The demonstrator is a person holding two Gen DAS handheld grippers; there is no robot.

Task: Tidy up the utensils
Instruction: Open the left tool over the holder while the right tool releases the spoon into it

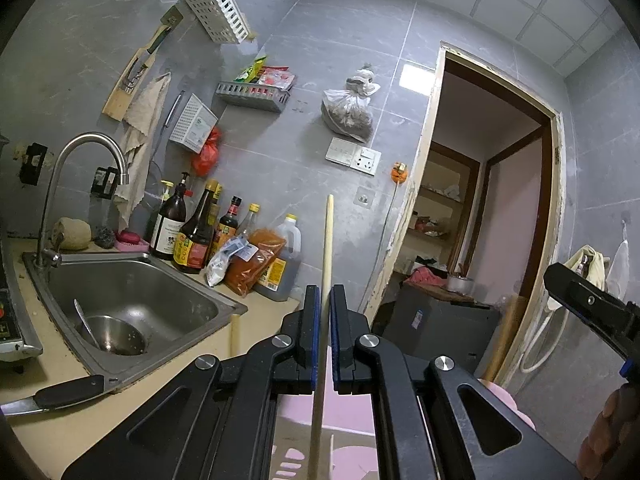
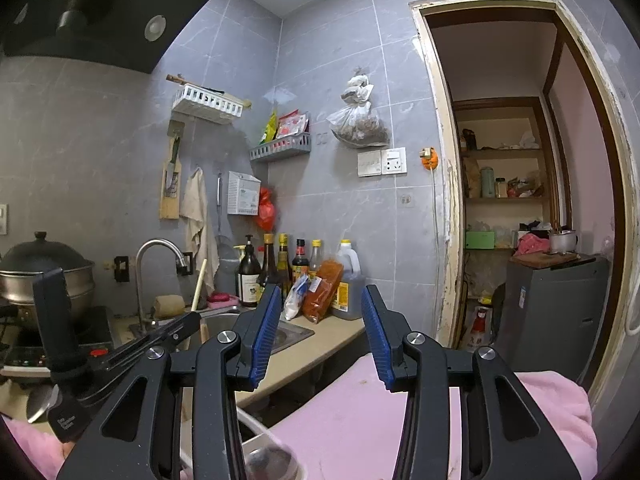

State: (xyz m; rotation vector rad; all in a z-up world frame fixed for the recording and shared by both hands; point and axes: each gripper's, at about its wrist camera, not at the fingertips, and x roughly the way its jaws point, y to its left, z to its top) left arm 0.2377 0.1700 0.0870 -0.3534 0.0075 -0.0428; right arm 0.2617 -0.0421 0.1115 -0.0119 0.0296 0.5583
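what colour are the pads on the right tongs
Blue pads on black arms, clearest in the right wrist view.

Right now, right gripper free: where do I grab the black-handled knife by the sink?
Take the knife by its black handle, probably from above with the jaws across its width. It lies flat on the counter at the sink's front corner, blade pointing left in the left wrist view.
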